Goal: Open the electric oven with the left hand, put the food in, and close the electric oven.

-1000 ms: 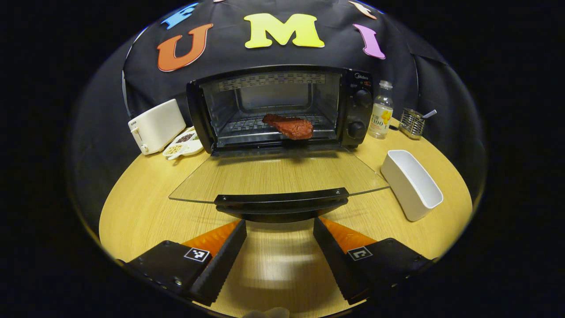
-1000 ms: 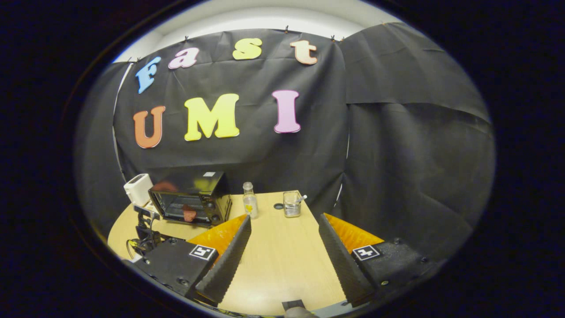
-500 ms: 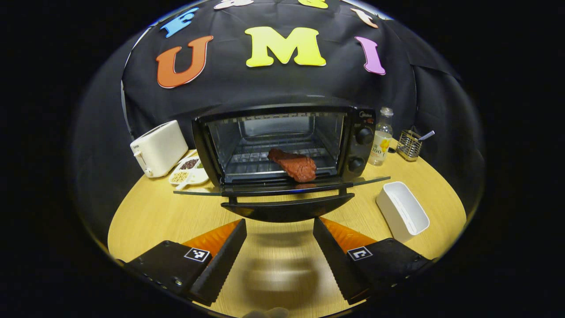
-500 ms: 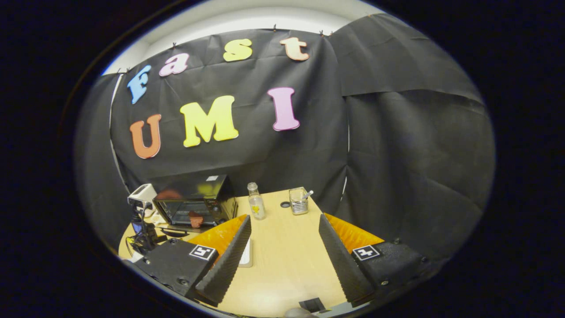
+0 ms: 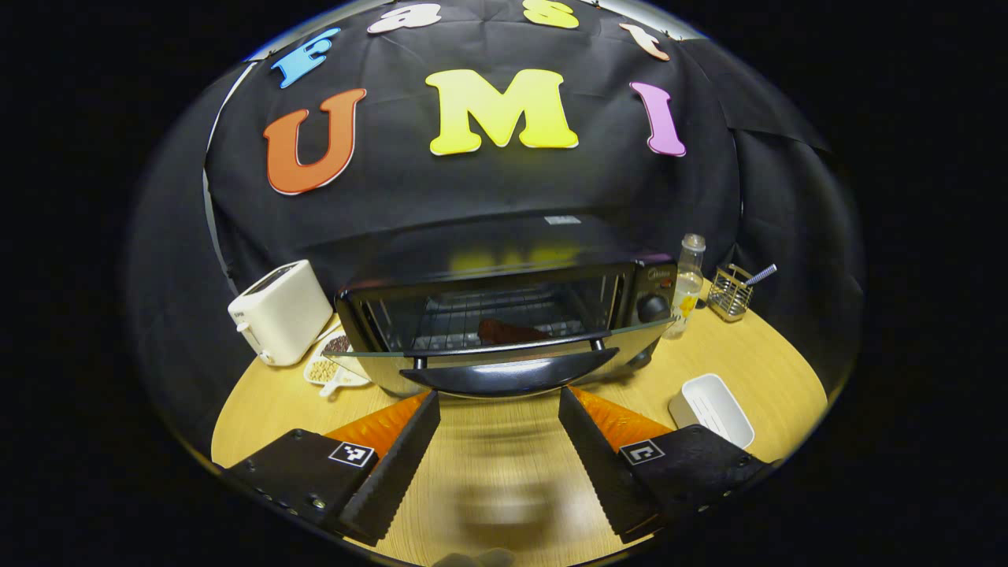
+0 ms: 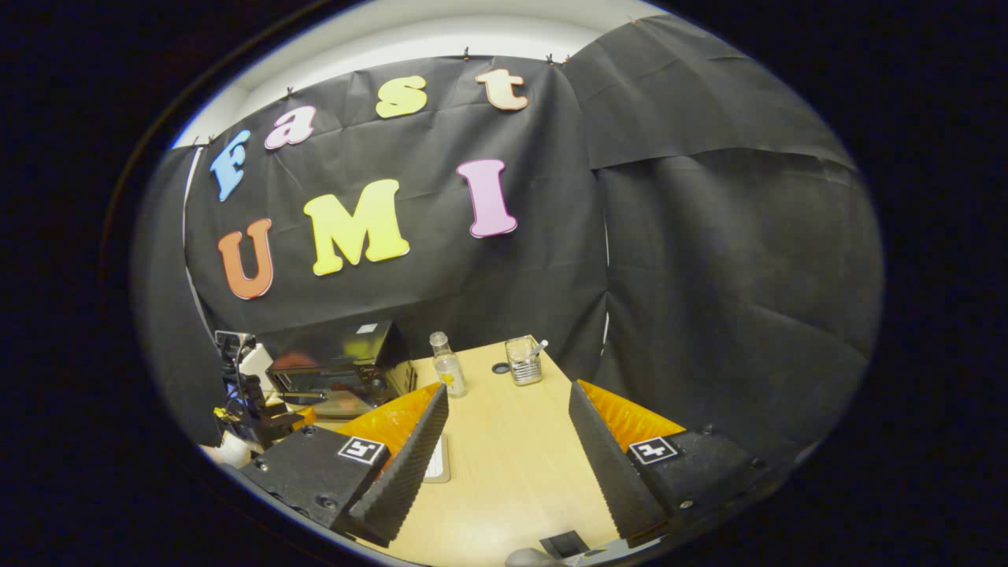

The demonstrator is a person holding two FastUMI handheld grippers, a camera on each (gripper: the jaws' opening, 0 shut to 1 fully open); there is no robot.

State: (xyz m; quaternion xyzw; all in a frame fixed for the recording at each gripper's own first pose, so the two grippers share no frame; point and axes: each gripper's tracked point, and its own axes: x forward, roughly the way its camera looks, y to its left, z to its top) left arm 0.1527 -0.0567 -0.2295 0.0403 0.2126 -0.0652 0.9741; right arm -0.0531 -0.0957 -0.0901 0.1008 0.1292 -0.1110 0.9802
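Observation:
The black electric oven (image 5: 504, 307) stands at the back of the round wooden table. Its glass door (image 5: 488, 354) is tilted up, part way between flat and shut. A reddish-brown piece of food (image 5: 508, 331) lies on the rack inside, seen through the gap above the door. My left gripper (image 5: 499, 429) is open, its fingers spread just under the door's black handle (image 5: 512, 378), nothing between them. My right gripper (image 6: 504, 441) is open above the table's right side, far from the oven (image 6: 339, 370). The left gripper (image 6: 244, 402) shows at the oven's front in the right gripper view.
A white toaster (image 5: 279, 311) and a small dish of seeds (image 5: 335, 366) stand left of the oven. A clear bottle (image 5: 687, 276) and a wire holder (image 5: 728, 293) stand to its right. A white rectangular dish (image 5: 711, 398) lies on the table at front right.
The oven door has swung up from lying flat to steeply tilted, with my left gripper rising under its handle. The food stays on the rack. My right gripper turned slightly.

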